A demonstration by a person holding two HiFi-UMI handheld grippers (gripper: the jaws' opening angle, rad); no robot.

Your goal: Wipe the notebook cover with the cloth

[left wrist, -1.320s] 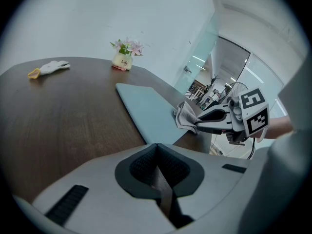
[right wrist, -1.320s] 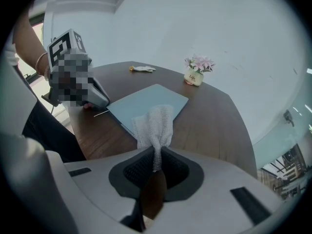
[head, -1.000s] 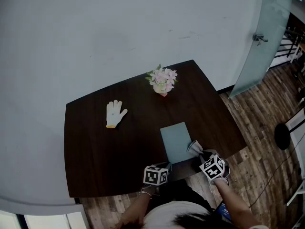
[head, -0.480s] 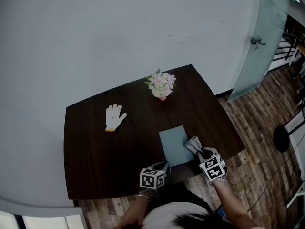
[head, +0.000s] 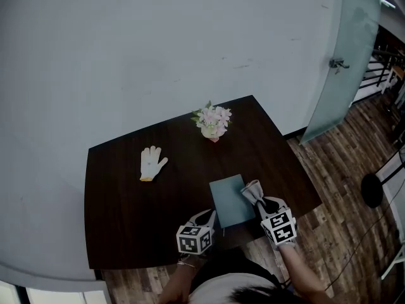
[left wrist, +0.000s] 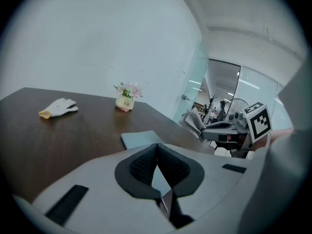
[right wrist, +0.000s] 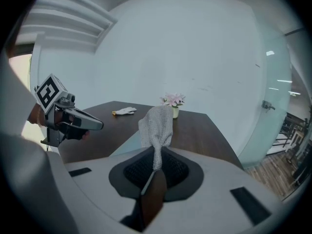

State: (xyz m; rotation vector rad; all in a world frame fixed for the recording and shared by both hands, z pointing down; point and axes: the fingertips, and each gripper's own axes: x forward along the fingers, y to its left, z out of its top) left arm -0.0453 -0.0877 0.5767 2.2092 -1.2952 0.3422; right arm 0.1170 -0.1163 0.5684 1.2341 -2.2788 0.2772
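Observation:
A teal notebook (head: 229,200) lies flat near the front edge of the dark table (head: 126,201). My right gripper (head: 261,202) is shut on a grey cloth (head: 252,190), which stands up from the jaws beside the notebook's right edge. In the right gripper view the cloth (right wrist: 157,122) rises above the gripper (right wrist: 156,161), with the notebook (right wrist: 127,146) low on the left. My left gripper (head: 207,218) is shut and holds nothing, just off the notebook's near left corner. The notebook (left wrist: 140,138) lies ahead of the left gripper (left wrist: 157,152).
A white work glove (head: 150,162) lies at the table's left rear. A small pot of pink flowers (head: 212,120) stands at the back edge. A glass door (head: 342,62) and wooden floor (head: 342,189) are to the right.
My right gripper has carried the cloth a little farther up along the notebook's right side. The left gripper has drifted slightly left.

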